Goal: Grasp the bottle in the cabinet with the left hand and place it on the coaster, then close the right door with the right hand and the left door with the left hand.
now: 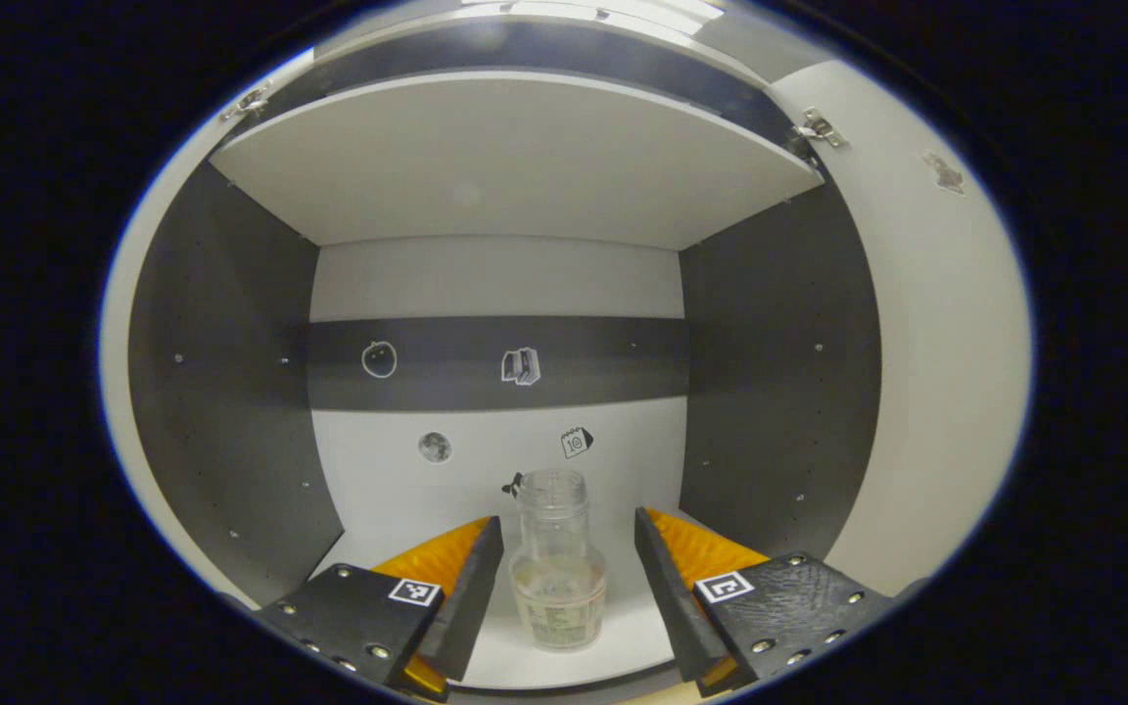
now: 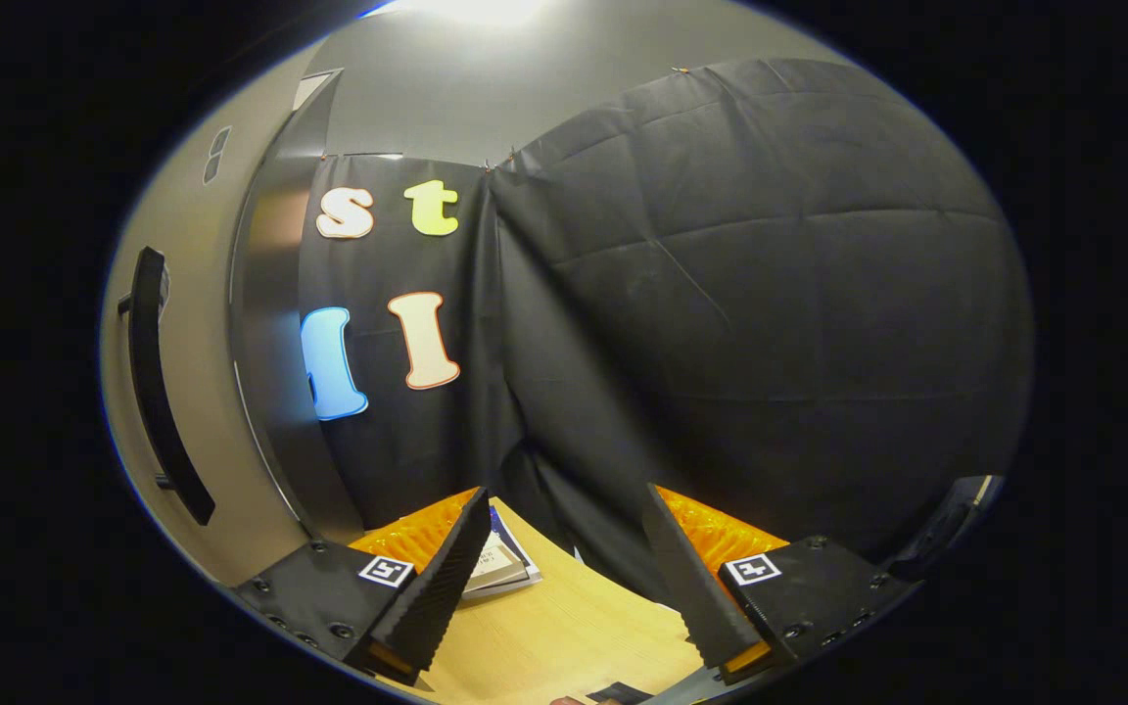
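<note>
Two fingers of the left gripper point(image 1: 569, 558) stand wide apart with the bottle point(image 1: 557, 563) between them, a gap on either side, so neither finger touches the glass. That bottle is a small clear jar-like thing, upright, with no cap, a little pale liquid in its lower half, and it stands on the white floor of the cabinet point(image 1: 231, 392) near the front edge. Around it the cabinet is open: dark side walls, a white back panel crossed by a dark band, and a white shelf point(image 1: 515, 166) overhead. Several small stickers point(image 1: 521, 366) dot the back panel, one just behind the bottle's neck. At the right of the left gripper view the pale inner face of the right door point(image 1: 936, 372) swings outward, its hinge point(image 1: 819, 127) at the top corner. Over in the right gripper view, the right gripper point(image 2: 569, 563) is likewise spread wide and holds nothing; below its fingers lies a light wooden tabletop point(image 2: 564, 617) with a booklet point(image 2: 503, 565) on it. To its left stands a pale door with a long dark handle point(image 2: 158, 382), and black cloth hangs behind.
</note>
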Demonstrator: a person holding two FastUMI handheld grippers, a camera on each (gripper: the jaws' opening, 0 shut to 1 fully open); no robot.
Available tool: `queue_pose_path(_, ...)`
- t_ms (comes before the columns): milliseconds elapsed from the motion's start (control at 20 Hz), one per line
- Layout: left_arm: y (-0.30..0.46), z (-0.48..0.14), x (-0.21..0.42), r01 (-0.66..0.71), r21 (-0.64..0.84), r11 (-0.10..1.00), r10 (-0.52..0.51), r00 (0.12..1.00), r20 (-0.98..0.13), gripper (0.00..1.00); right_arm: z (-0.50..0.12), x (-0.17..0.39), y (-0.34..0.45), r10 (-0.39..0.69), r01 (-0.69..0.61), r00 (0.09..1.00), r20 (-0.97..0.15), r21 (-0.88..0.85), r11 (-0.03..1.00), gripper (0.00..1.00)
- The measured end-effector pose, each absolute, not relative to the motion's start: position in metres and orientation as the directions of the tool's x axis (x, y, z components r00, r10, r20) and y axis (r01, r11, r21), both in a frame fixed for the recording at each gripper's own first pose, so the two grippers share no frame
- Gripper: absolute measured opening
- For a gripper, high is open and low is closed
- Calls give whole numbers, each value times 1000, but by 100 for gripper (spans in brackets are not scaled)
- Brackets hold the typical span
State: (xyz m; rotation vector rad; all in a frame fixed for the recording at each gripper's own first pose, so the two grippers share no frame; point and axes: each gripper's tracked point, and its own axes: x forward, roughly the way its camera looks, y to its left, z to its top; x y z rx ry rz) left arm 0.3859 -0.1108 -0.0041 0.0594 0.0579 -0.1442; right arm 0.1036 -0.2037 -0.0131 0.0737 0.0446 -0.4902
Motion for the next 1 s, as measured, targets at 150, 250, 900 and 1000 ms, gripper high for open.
queue_pose_path(150, -113, -13, 399, 146, 72, 987, -140, 986, -85, 79, -11, 109, -210, -475, 478, 878, -59, 69, 875, 100)
queue_pose_path(250, -109, -14, 402, 125, 96, 988, -116, 990, -85, 69, -11, 107, -214, -485, 488, 873, -55, 71, 870, 100)
queue_pose_path(900, -118, -9, 404, 158, 107, 982, -149, 985, -85, 34, -16, 125, -224, -472, 476, 879, -61, 66, 877, 99)
queue_pose_path(1000, -118, 0, 396, 164, 99, 981, -158, 985, -64, 31, -15, 124, -225, -469, 472, 881, -56, 66, 879, 96)
